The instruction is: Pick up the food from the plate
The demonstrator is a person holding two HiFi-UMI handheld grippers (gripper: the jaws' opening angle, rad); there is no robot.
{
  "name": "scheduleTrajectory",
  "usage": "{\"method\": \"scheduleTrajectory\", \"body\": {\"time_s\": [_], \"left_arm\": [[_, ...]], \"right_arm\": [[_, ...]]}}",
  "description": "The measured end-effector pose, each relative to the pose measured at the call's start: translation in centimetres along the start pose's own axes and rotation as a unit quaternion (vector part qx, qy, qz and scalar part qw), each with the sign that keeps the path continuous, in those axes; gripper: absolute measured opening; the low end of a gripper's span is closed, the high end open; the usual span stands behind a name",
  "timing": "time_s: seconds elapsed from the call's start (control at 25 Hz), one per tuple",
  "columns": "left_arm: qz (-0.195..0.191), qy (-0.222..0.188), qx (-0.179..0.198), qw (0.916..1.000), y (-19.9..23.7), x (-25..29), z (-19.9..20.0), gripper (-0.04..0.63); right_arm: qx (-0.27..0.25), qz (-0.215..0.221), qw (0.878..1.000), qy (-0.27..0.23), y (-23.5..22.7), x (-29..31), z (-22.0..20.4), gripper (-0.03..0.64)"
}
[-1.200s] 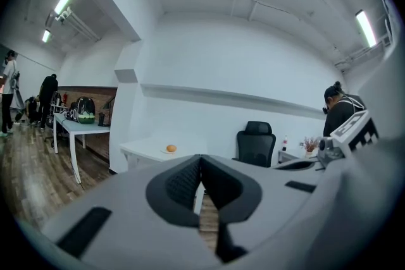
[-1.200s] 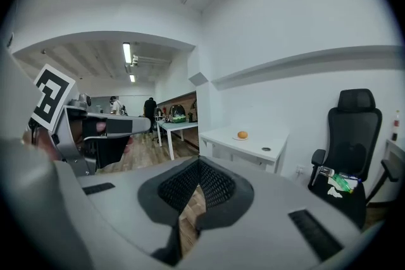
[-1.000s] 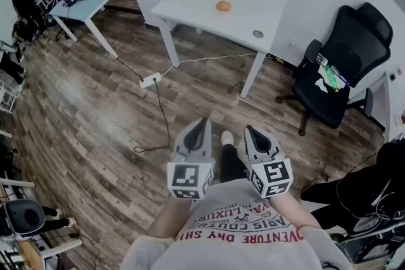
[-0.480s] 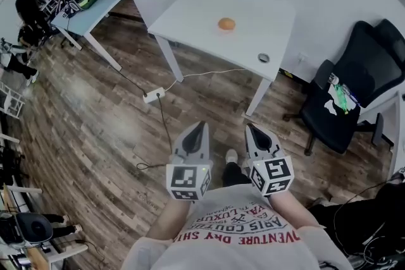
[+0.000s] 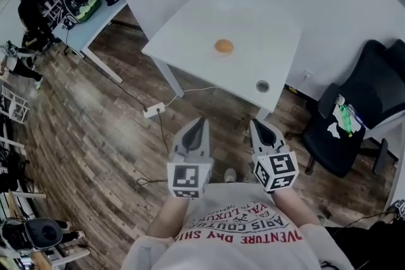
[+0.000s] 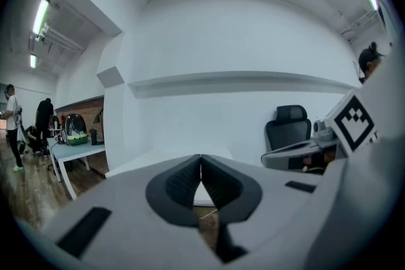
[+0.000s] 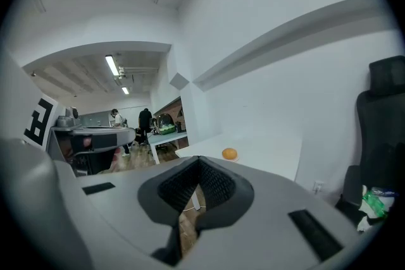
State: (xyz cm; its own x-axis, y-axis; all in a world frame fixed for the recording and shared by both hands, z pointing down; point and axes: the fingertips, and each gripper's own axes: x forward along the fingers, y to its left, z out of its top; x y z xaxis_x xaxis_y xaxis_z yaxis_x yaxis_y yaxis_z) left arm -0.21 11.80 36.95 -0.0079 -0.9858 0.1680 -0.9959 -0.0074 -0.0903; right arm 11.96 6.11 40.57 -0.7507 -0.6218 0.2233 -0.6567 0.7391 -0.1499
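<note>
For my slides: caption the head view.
Left hand-held gripper and right hand-held gripper, both shut, face round orange food on white table.

Right gripper (image 7: 200, 162) jaws pressed together with nothing between them, round orange food (image 7: 229, 153) beyond on a white table (image 7: 269, 152), black office chair (image 7: 380, 136) at right, what look like two people (image 7: 145, 120) standing far back, ceiling lights (image 7: 111, 65) above.

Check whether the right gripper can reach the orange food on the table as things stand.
Probably not yet: the right gripper, shut, hangs over the floor short of the table; nothing blocks the food.
</note>
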Motion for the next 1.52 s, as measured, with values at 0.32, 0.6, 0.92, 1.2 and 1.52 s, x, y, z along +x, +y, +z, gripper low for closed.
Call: {"method": "scheduleTrajectory", "body": {"time_s": [0.32, 0.6, 0.92, 1.2, 1.52], "left_arm": [[-0.003, 0.020, -0.027, 0.9994, 1.8, 6.5, -0.7, 0.008], [-0.026, 0.023, -0.045, 0.9984, 4.4, 13.6, -0.5, 0.008], [-0.112, 0.047, -0.036, 0.9919, 6.8, 23.7, -0.7, 0.008], [-0.165, 0.090, -0.017, 0.9820, 12.6, 33.6, -2.1, 0.008], [-0.234, 0.106, -0.031, 0.9660, 15.2, 40.2, -3.7, 0.008]], "right_arm": [[-0.003, -0.005, 1.000, 0.019, -3.6, 4.8, 0.2, 0.011], [-0.005, -0.028, 0.999, 0.017, -6.7, 9.6, 0.7, 0.011], [0.017, -0.094, 0.995, 0.023, -10.9, 17.4, 2.8, 0.011], [0.035, -0.140, 0.988, 0.045, -13.2, 26.2, 4.4, 0.011], [0.052, -0.175, 0.981, 0.061, -14.4, 32.6, 4.7, 0.011]]}}
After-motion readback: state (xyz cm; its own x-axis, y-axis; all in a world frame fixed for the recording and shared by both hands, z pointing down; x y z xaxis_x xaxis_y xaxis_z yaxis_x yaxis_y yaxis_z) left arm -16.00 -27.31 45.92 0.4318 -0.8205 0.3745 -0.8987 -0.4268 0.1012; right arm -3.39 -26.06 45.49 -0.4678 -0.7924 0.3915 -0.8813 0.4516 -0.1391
